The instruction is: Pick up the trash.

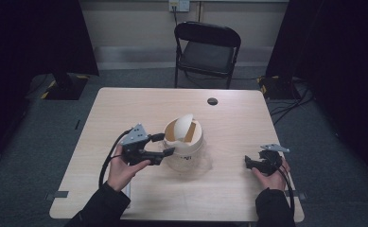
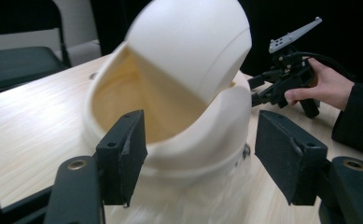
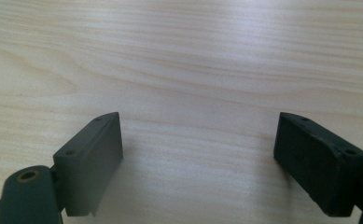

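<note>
Left claw (image 1: pixel 165 144) sits at the bin (image 1: pixel 184 142) mid-counter, jaws spread wide, one each side of the bin's upper body; in the left claw view the pads (image 2: pixel 123 154) stand just off the wall, contact not clear, so released, gripping nothing. Right claw (image 1: pixel 253 161) is well apart toward the counter's right edge, held low over bare wood, jaws also wide open and empty; in the right claw view its pads (image 3: pixel 93 161) hang just above the surface, casting soft shadows. Counter (image 1: pixel 125 109): pale wood-grain laminate, rounded corners, a round cable hole (image 1: pixel 212 101) near the far edge. Room: grey carpet floor, dark curtains both sides, a black folding chair (image 1: pixel 206 49) behind the counter, a wall socket (image 1: pixel 179 5) above it with a cord going down, cables (image 1: pixel 290 101) on the floor at right. Bin: cream matte plastic, round squat body, domed swing lid (image 1: pixel 184 124) tipped up so the mouth is open; inside looks tan. Lower part of the bin looks paler and blurred in the left claw view, can't tell the material. Each claw is black with flat rectangular pads, a grey three-cornered plate on top and a trailing cable. Person's hands in dark sleeves (image 1: pixel 101 208) come in from the near edge. From the left claw view the right hand (image 2: pixel 326 86) wraps its claw's handle beyond the bin.
</note>
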Demonstrator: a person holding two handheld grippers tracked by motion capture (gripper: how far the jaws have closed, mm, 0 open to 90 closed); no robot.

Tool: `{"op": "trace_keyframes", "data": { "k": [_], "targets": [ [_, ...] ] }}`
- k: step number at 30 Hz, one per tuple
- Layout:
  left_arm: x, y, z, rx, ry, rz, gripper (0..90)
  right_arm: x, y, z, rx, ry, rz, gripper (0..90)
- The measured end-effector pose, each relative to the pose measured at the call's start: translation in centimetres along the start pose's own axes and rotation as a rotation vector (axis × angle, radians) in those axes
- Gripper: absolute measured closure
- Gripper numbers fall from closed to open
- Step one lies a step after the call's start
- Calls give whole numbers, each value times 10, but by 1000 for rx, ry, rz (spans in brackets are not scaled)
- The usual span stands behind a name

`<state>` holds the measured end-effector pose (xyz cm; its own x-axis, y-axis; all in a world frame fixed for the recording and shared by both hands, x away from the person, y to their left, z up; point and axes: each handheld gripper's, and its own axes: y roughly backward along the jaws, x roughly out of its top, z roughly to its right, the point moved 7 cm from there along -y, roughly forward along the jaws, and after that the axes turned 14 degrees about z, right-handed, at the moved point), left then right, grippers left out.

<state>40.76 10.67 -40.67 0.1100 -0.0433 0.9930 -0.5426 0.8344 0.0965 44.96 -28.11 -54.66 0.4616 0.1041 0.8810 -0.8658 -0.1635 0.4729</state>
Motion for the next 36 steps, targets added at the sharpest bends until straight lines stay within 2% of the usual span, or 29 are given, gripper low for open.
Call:
{"op": "trace_keyframes", "data": {
  "k": [1,2,6,8,9,13,14,15,18,19,23,27,33,36],
  "targets": [
    [0,13,-5,27,-4,0,342,0,0,0,0,0,0,148],
    [0,13,-5,27,-4,0,344,0,0,0,0,0,0,148],
    [-11,45,-19,114,4,-20,353,0,0,0,0,0,0,148],
    [-29,66,-30,180,33,-52,357,0,0,0,0,0,0,148],
    [-29,66,-30,180,33,-52,359,0,0,0,0,0,0,148],
    [-57,86,-42,254,84,-94,362,0,0,0,0,0,0,148],
    [-71,93,-45,285,105,-120,364,0,0,0,0,0,0,148],
    [-71,93,-45,285,105,-120,365,0,0,0,0,0,0,148],
    [-85,97,-48,314,128,-144,365,0,0,0,-1,-1,0,148],
    [-93,98,-48,332,122,-172,366,0,0,0,0,0,0,148],
    [-103,97,-48,348,138,-201,388,0,0,0,0,0,0,148],
    [-116,100,-49,373,130,-247,410,0,0,0,0,0,0,148],
    [-129,104,-52,408,161,-295,478,0,0,0,0,1,0,150],
    [-132,104,-52,409,155,-313,502,0,0,0,-1,1,0,149]
  ]
}}
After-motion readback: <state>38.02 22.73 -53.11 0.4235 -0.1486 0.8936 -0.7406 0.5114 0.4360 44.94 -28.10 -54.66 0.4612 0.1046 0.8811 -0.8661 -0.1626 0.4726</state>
